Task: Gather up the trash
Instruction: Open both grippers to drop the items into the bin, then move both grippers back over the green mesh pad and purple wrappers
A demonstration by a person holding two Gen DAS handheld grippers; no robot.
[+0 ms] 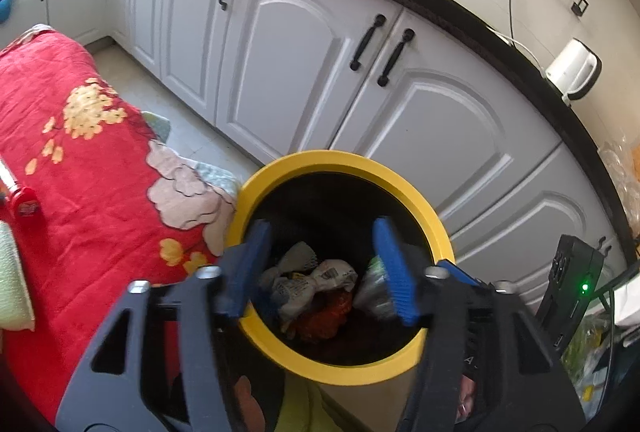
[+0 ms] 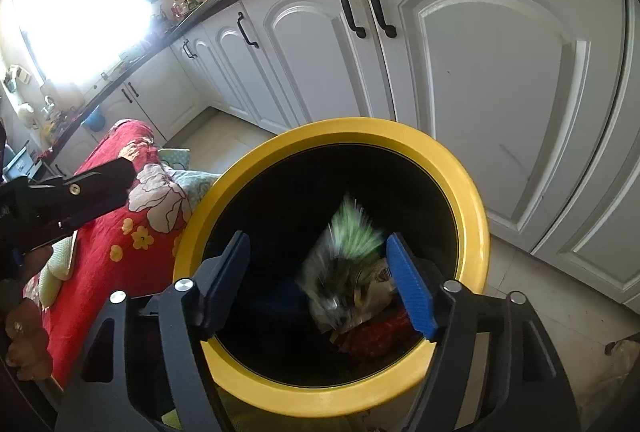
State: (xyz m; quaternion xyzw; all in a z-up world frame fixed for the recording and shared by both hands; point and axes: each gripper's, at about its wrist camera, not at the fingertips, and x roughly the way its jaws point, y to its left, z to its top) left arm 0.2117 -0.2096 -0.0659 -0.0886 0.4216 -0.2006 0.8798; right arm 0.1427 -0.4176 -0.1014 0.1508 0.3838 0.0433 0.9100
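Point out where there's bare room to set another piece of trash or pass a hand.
Free: the dark far half of the yellow bin, and floor tiles between red cloth and cabinets. Crowded: crumpled wrappers at the near side.

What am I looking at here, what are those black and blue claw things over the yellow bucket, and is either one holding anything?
These are two hand-held grabbers, each with a small camera looking along its two fingers. One picture comes from the left gripper, the other from the right gripper. Both hang over a bin with a yellow rim, already holding crumpled wrappers. Both grippers are open and grip nothing. In the right view a blurred green and silver packet sits between the fingers, seemingly dropping in. Beside the bin is a red flowered cloth; behind it, white cupboards.
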